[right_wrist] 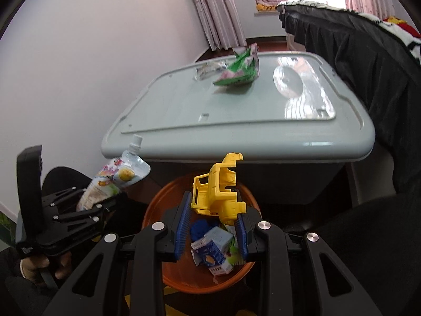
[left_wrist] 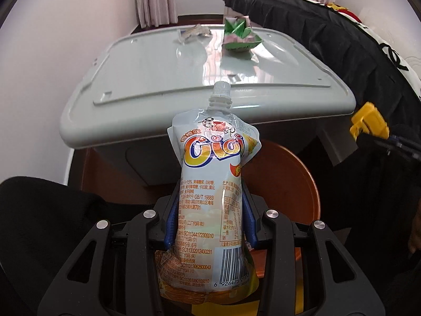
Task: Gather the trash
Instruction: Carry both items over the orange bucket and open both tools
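Left gripper (left_wrist: 210, 218) clamps a "Gigi" spouted drink pouch (left_wrist: 213, 173), barcode 6 926475, "GB/T 19883". Right gripper (right_wrist: 213, 226) pinches a yellow toy truck body (right_wrist: 218, 192) over the orange bin (right_wrist: 158, 210). Green wrapper (right_wrist: 239, 65) at 12 o'clock on the grey lid (right_wrist: 236, 110).

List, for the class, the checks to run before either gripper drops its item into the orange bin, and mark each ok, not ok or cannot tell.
1. Left gripper shut on the white spouted drink pouch: ok.
2. Right gripper shut on the yellow plastic toy truck cab: ok.
3. Toy cab above the round orange plastic bin: ok.
4. Pouch over the bin mouth: cannot tell; in the right wrist view it sits left of the rim.
5. Room left in the bin: ok, cartons cover only the bottom.
6. Grey plastic storage box lid cleared: not ok; a green and pink crumpled wrapper and a clear crumpled wrapper remain.
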